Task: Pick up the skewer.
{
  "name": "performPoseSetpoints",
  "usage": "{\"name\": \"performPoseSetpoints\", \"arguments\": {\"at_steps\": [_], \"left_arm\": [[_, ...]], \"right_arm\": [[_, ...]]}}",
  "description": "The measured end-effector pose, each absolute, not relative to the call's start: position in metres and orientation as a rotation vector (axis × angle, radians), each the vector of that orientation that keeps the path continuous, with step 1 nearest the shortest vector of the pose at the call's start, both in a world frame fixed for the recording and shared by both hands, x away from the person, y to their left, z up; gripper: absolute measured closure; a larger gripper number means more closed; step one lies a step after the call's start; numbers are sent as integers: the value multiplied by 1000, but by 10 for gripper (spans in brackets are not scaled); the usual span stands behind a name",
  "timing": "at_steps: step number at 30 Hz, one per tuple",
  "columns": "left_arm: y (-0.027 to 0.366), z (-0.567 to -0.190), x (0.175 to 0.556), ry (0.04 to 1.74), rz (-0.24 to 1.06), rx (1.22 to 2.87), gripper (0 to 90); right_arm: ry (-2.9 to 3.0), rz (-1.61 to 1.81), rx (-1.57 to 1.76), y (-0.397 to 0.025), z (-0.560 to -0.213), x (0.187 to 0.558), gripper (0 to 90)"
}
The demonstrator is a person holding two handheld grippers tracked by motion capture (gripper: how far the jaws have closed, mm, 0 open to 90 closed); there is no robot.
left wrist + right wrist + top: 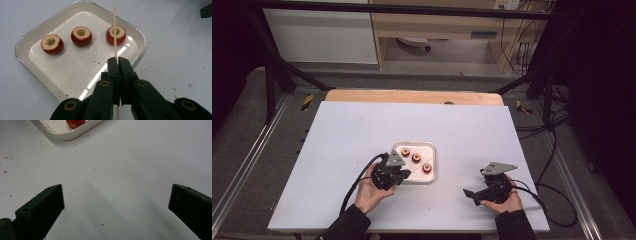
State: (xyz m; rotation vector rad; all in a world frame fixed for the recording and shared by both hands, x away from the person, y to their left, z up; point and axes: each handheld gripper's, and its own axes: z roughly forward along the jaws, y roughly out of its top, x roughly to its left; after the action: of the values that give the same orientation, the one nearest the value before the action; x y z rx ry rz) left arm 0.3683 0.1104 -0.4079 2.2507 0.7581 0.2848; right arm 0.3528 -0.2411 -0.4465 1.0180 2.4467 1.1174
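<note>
A white square tray [432,176] [27,40] holds three red cored fruits [52,44] [81,36] [116,35], seen from above as small red rings [416,157]. My left gripper [399,176] [118,60] is shut on a thin wooden skewer [115,30] that points over the rightmost fruit, its tip past the tray's far rim. My right gripper [473,195] [116,202] rests low over bare table to the right of the tray, jaws wide apart with nothing between them. A tray corner [72,135] with one fruit [75,123] lies beyond it.
The white table top [362,130] carries small red crumbs [5,157] around the tray. A wooden strip [412,96] runs along the far edge. Black frame bars and cables [552,165] stand beside the table.
</note>
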Motion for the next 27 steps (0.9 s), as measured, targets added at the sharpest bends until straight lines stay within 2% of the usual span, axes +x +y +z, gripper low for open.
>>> {"name": "performPoseSetpoints", "arguments": {"at_steps": [18,27], "left_arm": [[89,-401,358,673,255,2303,885],[66,-398,356,606,250,2360,886]], "right_arm": [[2477,959,732,-200,-425,346,44],[2483,866,552,-185,-417,343,99]]}}
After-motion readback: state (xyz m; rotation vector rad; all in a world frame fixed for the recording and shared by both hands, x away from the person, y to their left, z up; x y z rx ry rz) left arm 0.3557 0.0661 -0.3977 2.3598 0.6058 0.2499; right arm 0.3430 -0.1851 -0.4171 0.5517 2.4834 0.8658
